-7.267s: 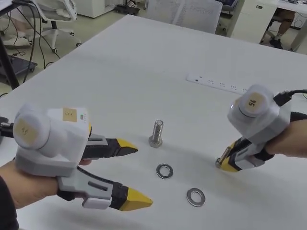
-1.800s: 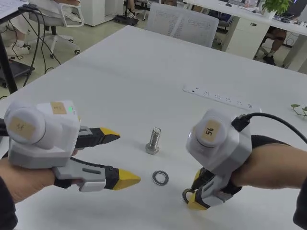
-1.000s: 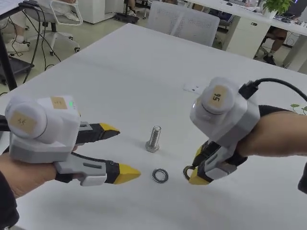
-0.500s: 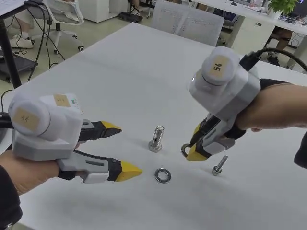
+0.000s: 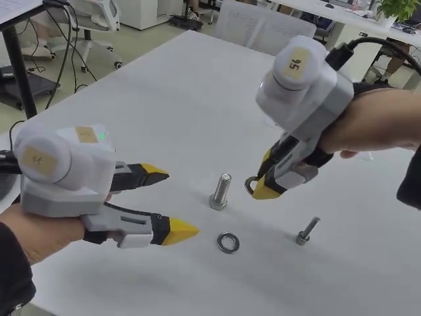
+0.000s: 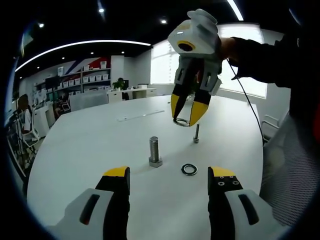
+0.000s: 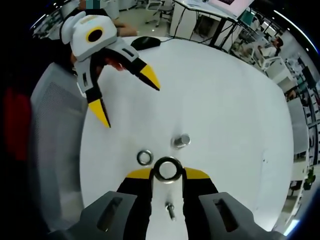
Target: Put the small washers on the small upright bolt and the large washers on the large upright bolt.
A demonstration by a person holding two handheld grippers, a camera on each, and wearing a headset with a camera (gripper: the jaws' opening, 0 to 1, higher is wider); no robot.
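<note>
Since earlier, washer [image 7: 167, 169] has been raised and carried, pinched in right gripper [image 5: 258, 189], to just beside the top of large bolt [image 5: 221, 191], so threading is judged next; left gripper [image 5: 172, 201] is held spread left of that bolt.

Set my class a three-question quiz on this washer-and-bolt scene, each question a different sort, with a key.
1. True or false: the left gripper is shut.
2. The right gripper holds: A a washer; B a bolt; C nothing.
3. How many bolts stand upright?
Key: 1 false, its jaws stand apart. 2 A. 3 two: large bolt, small bolt.
</note>
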